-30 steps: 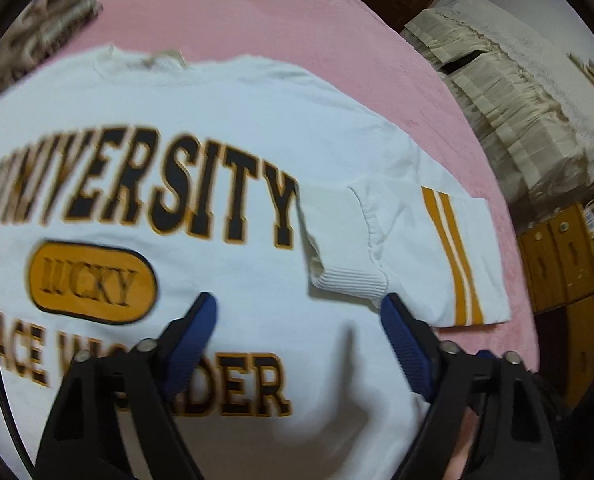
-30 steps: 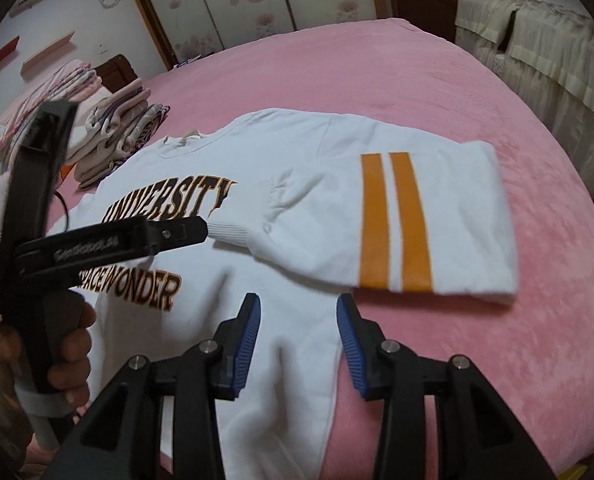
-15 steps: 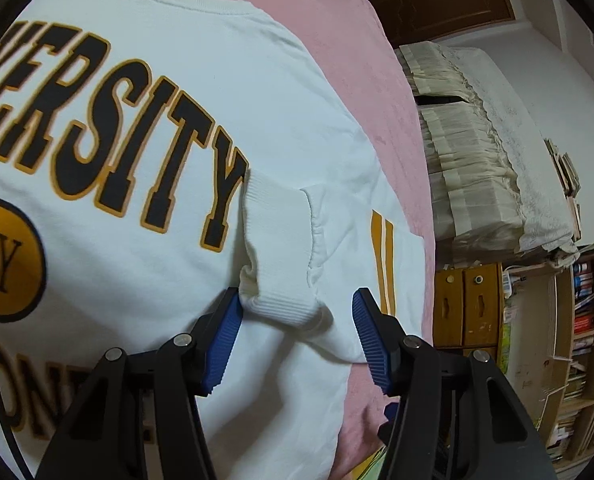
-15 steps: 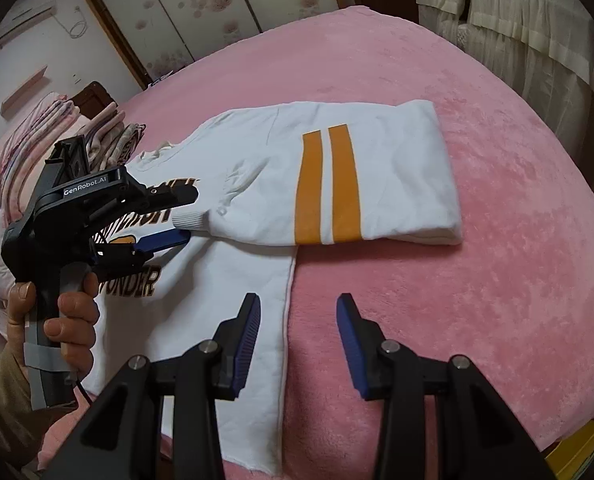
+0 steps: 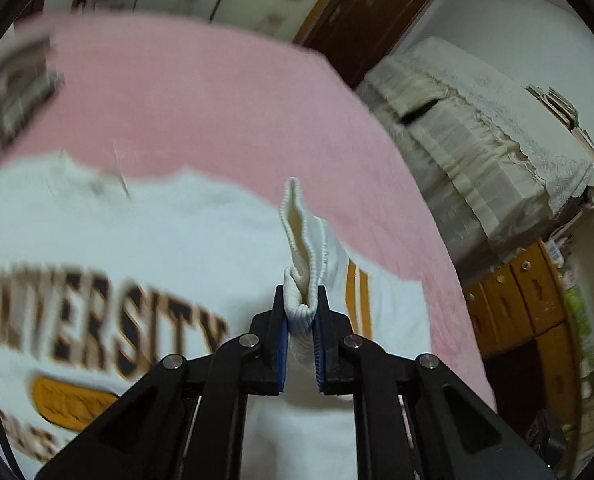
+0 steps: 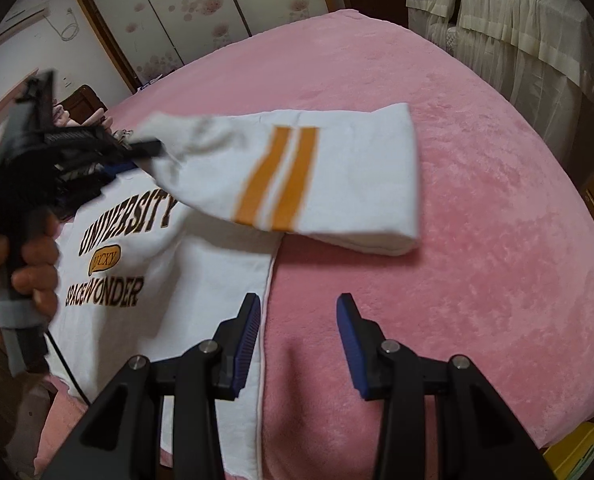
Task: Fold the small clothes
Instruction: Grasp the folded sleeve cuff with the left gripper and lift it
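Note:
A white sweatshirt (image 6: 201, 268) with "UNIVERSITY" lettering lies flat on the pink bed; it also shows in the left wrist view (image 5: 169, 232). Its sleeve (image 6: 337, 184), with two orange stripes, is folded across the bed to the right. My left gripper (image 5: 300, 300) is shut on the sleeve's ribbed cuff (image 5: 299, 236) and holds it lifted above the shirt; this gripper also appears blurred in the right wrist view (image 6: 149, 156). My right gripper (image 6: 299, 308) is open and empty, hovering over the shirt's right side edge near the bed's front.
The pink bedspread (image 6: 477, 184) stretches right of the shirt. Folded clothes (image 5: 13, 80) are stacked at the far left. A cream-draped piece of furniture (image 6: 509, 28) and a wooden cabinet (image 5: 525, 292) stand beyond the bed's right edge.
My left gripper closed on the sleeve cuff and lifted it off the shirt. My right gripper shifted slightly right and stayed open.

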Demonstrator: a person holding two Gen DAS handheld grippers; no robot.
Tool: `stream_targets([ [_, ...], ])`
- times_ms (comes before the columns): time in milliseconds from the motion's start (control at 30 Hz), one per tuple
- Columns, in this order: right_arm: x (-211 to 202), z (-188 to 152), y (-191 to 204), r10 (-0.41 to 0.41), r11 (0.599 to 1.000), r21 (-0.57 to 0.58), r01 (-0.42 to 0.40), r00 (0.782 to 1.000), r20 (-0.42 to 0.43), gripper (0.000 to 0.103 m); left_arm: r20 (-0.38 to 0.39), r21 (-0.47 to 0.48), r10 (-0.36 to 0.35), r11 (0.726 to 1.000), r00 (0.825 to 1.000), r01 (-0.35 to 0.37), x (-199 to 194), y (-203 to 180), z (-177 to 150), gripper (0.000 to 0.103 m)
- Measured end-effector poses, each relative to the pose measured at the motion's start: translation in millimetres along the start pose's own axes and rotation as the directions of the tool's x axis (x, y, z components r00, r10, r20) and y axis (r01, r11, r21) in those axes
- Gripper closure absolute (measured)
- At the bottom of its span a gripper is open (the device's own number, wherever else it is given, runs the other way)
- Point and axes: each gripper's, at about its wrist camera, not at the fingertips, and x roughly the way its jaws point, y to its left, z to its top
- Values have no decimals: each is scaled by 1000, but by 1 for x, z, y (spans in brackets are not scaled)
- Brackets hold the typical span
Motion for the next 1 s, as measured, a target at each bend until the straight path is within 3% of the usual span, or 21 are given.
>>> stream_targets([
  [67, 3, 4, 0, -4, 1000, -1, 4, 1000, 1, 63, 90, 41, 47, 998, 995, -50, -22, 3, 21, 95],
  [200, 16, 15, 5, -30, 999, -27, 30, 1000, 6, 63, 140, 36, 111, 993, 984, -117, -45, 29, 38, 95],
  [400, 48, 33, 11, -35, 999, -11, 35, 999, -12, 63, 123, -58, 160, 986, 979, -154, -50, 75, 29, 95],
  [633, 72, 42, 22, -46, 999, -24, 46, 999, -26, 63, 154, -103, 211, 975, 965, -197, -58, 110, 29, 95],
  [1000, 79, 44, 26, -107, 993, -48, 109, 994, 31, 63, 90, -283, 296, 923, 951, -261, -48, 182, -1, 95],
])
